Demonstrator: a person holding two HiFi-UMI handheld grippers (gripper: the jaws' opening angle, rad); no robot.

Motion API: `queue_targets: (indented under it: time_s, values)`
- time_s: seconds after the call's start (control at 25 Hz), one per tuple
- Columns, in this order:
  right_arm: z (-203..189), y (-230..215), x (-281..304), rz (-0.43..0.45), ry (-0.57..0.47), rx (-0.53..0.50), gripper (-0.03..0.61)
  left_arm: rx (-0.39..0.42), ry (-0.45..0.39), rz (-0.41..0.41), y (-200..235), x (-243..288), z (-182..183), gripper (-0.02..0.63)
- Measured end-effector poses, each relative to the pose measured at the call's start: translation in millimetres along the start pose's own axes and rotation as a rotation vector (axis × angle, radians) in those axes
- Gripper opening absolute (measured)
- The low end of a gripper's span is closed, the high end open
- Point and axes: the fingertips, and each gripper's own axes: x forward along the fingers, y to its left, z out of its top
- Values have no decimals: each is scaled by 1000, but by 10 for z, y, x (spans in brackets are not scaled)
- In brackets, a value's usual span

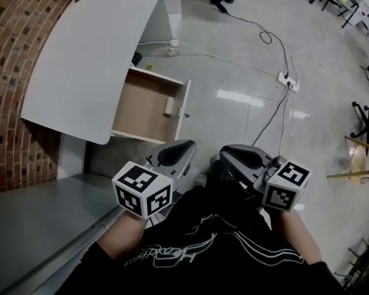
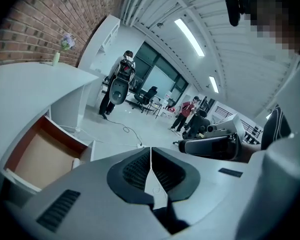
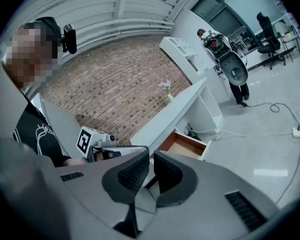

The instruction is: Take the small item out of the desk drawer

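The desk drawer stands pulled out from under the white desk top. A small pale item lies inside it, close to the front panel. Both grippers are held near my body, well short of the drawer. My left gripper is shut, its pads meeting with nothing between them. To its right, my right gripper shows a narrow gap between its pads and holds nothing. The left gripper view has the drawer and the item at lower left. The right gripper view shows the drawer beyond the jaws.
A power strip with cables lies on the grey floor right of the drawer. The brick wall runs behind the desk. A grey surface fills the lower left. People and chairs stand far across the room.
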Motion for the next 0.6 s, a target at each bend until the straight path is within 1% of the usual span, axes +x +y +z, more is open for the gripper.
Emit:
queue_targets:
  time_s: [0.08, 0.24, 0.44, 0.6]
  values:
    - [-92, -112, 140, 14, 35, 38, 57, -2, 10, 27, 194, 77, -40, 25]
    - [-133, -366, 441, 33, 85, 62, 57, -25, 28, 72, 578, 228, -89, 26]
    - [21, -895, 821, 7, 103, 77, 57, -32, 60, 121, 1001, 513, -39, 26]
    - [229, -1244, 1110, 25, 117, 102, 57, -58, 83, 157, 1346, 764, 43, 26]
